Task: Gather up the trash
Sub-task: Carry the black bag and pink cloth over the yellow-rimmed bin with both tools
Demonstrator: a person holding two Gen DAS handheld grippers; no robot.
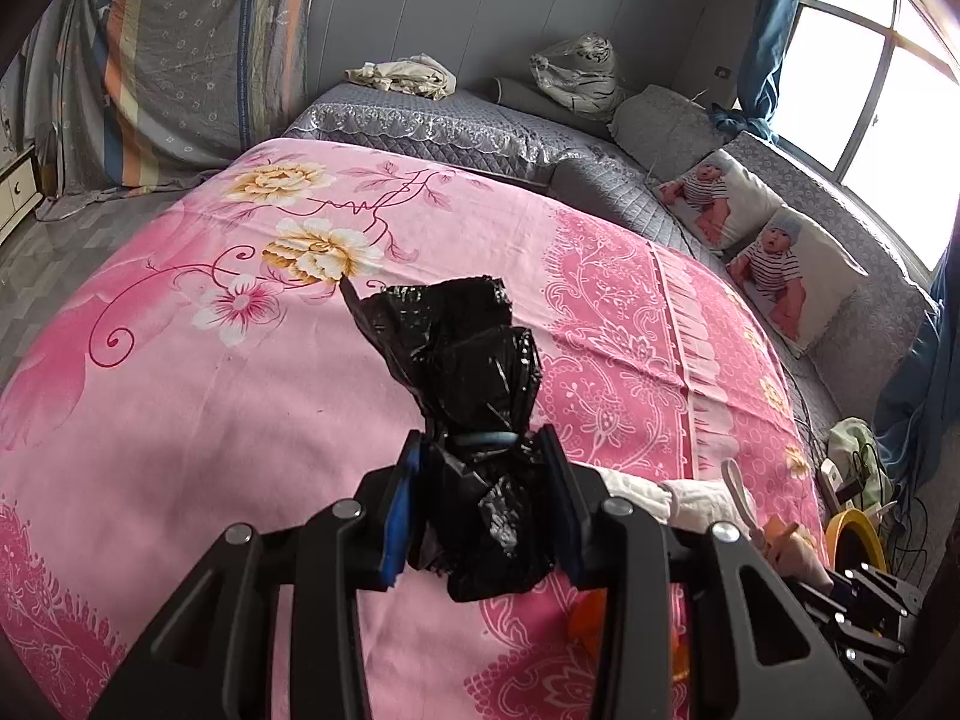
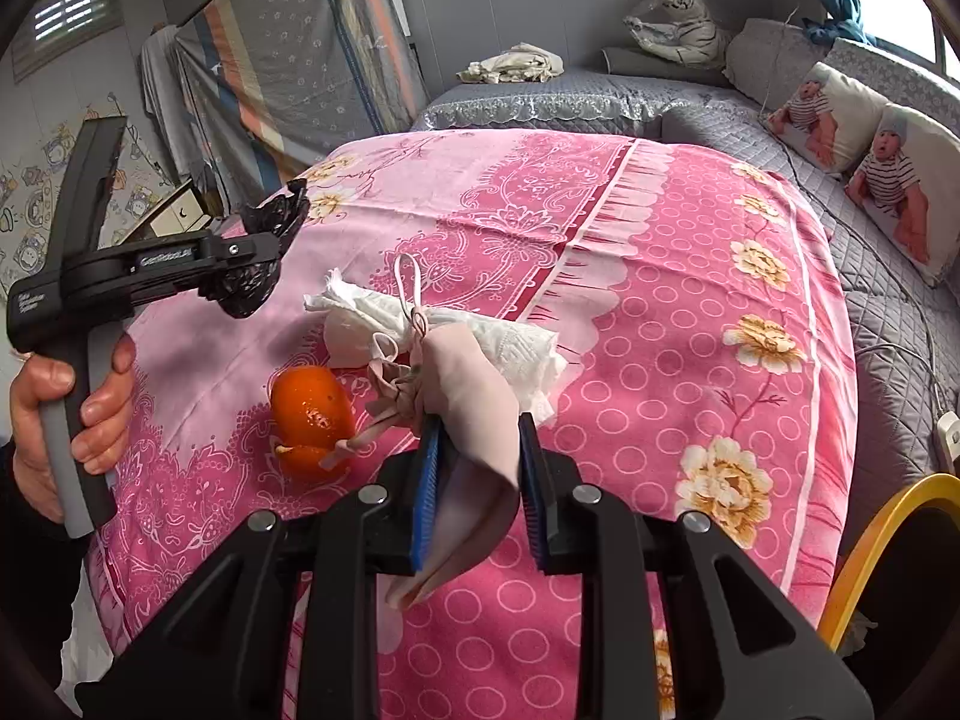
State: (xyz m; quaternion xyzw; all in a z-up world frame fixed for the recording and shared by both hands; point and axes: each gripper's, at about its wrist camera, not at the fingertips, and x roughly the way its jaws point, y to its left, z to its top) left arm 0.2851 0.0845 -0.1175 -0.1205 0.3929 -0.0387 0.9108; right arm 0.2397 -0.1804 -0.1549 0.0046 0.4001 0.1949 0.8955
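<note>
Where pads clamp: black bag (image 1: 474,420).

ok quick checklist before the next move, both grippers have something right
1. Left gripper shut on the black plastic bag: ok, pads press both its sides.
2. Right gripper shut on the pink face mask: ok, the mask sits between the pads.
3. Mask free of other trash: cannot tell, its straps lie by the white tissue and the orange peel.
4. Trash left on the pink bedspread: not ok, tissue and peel remain.
5. Bag opened to take trash: not ok, it is a crumpled bundle.
6. Yellow-rimmed bin within reach: cannot tell, only its rim shows at the bed's edge.
</note>
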